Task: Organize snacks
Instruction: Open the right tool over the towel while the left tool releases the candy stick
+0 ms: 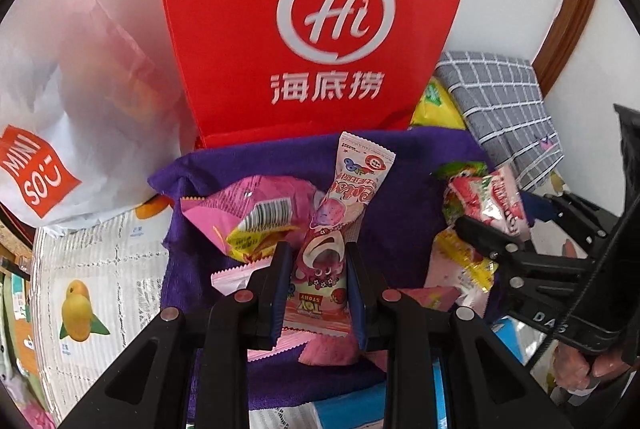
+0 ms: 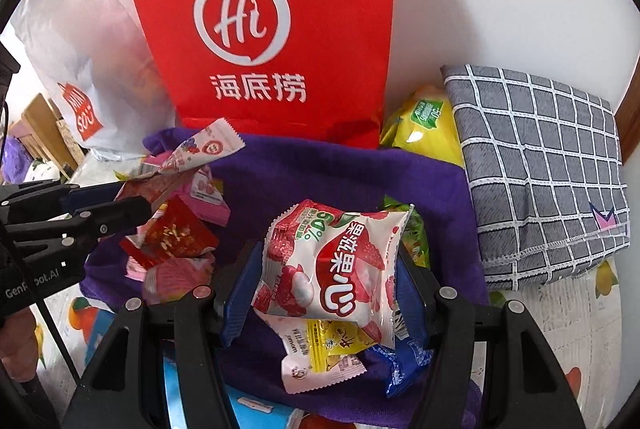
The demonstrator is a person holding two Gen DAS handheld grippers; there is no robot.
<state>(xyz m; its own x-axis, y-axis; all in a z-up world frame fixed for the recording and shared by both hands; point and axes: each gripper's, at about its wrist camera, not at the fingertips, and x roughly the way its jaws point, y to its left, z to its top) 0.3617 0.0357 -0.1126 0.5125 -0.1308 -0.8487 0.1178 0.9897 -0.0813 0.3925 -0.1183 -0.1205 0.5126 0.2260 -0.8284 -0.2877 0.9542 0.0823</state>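
Clearly, through the left wrist view, your left gripper [image 1: 318,285] is clamped on a long pink stick packet [image 1: 336,225], its glossy film pinched at the waist and its crimped white end pointing toward the red paper bag [image 1: 316,17]. That bag stands stiff and matte at the back, beside a softer, wrinkled white bag [image 1: 80,101]. Beneath lies a fuzzy purple cloth [image 1: 408,197] strewn with crinkly pink and yellow wrappers, so I judge the sorting barely begun: most snacks remain loose in the pile.

Next, through the right wrist view, your right gripper [image 2: 324,293] grips a puffy, pillow-shaped strawberry packet [image 2: 332,265], shiny white and red plastic with serrated edges, blue pads pressing both sides. Under it sit a flat yellow sachet [image 2: 336,345] and a crumpled blue wrapper [image 2: 404,361]. To the right lies a folded grey checked cloth [image 2: 536,169], woven and soft, with a slick yellow pack [image 2: 424,125] wedged behind. Both held packets hang just over the cloth, not yet placed in any bag.
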